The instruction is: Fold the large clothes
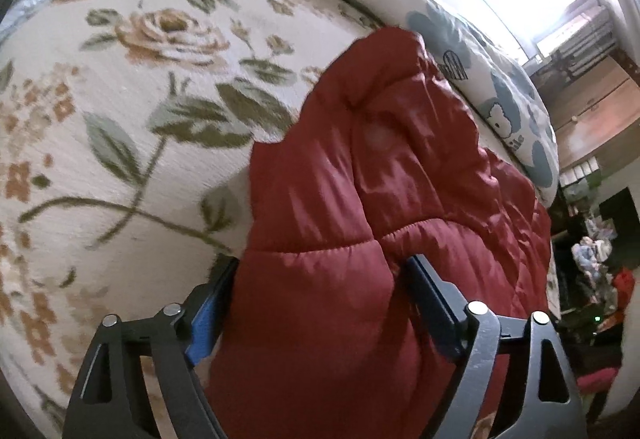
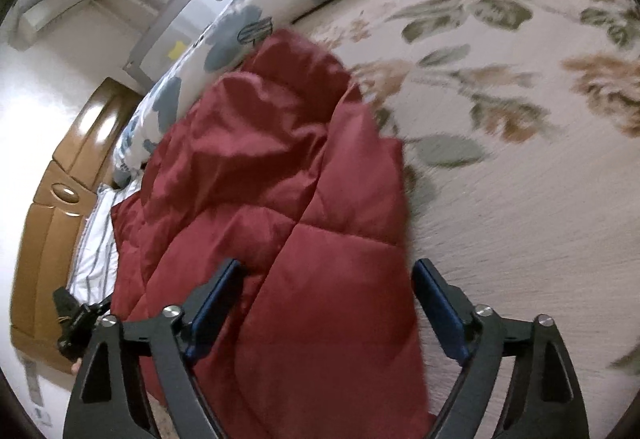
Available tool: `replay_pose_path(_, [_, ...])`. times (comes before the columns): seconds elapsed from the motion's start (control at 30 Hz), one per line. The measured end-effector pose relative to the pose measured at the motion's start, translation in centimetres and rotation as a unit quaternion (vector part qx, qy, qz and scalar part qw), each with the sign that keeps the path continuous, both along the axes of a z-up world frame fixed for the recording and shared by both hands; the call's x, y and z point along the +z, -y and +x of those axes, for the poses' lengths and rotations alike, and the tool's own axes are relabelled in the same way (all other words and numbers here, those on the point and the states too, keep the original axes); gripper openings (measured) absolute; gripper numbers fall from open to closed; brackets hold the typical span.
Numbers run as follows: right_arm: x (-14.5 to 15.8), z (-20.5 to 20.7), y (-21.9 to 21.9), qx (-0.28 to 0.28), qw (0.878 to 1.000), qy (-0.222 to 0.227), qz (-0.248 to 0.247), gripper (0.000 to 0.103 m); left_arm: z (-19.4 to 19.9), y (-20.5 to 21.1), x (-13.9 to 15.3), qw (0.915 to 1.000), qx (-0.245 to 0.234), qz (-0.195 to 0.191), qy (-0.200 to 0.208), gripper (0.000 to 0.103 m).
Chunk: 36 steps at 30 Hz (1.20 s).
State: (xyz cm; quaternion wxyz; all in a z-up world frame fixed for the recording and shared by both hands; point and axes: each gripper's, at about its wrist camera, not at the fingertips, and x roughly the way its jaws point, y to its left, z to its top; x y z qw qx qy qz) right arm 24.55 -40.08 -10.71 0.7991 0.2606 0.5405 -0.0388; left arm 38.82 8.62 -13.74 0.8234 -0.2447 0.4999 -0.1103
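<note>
A red quilted puffer jacket (image 1: 400,199) is spread on the bed's floral cover (image 1: 120,119), right beside a blue-and-white printed duvet (image 1: 500,79). The left gripper (image 1: 320,271) is seen with jaws wide and a puffy jacket fold bulging between them, though whether it's actually pinched can't be told. The right gripper (image 2: 326,271) is held wide open over the jacket's edge.

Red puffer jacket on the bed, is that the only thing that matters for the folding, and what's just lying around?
For the job:
red puffer jacket
left gripper
right gripper
floral bedspread, the folding surface

Just lying about:
blue-patterned quilt
wooden headboard
striped pillow
</note>
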Motion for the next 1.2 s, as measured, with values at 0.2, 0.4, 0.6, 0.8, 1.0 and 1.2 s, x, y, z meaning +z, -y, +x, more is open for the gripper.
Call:
replay_pose_path(0.2, [-2.0,0.3,-0.1,-0.002,0.999,-0.004,0.050,0.096,1.6,1.0,-2.0,0.9995,-0.013,-0.022,-0.016,0.095])
replay_pose_path(0.4, [-2.2,0.3,-0.6,0.007,0.998,-0.007,0.058,0.086,2.5,1.6,-2.4,0.9990,-0.030,-0.035,-0.005,0.069])
replay_pose_path(0.6, [-0.7,-0.4,-1.1,0.011,0.998,-0.001,0.057,0.055,1.4,2.1,-0.7,0.9988,-0.041,-0.014,0.021,0.044])
replay_pose_path(0.8, [2.5,-2.5,-2.3,0.030,0.998,0.002,0.050,0.043,-2.1,1.2,1.9,0.9974,-0.058,-0.018,0.040,0.037])
replay_pose_path(1.0, [4.5,-6.4,-3.2,0.047,0.997,-0.003,0.057,0.042,-8.3,-0.6,4.1,0.9953,-0.078,-0.022,0.053,0.035])
replay_pose_path(1.2, [5.7,-11.3,-4.0,0.054,0.996,-0.009,0.073,0.042,-15.3,-3.4,5.3,0.9949,-0.085,-0.033,0.044,0.035])
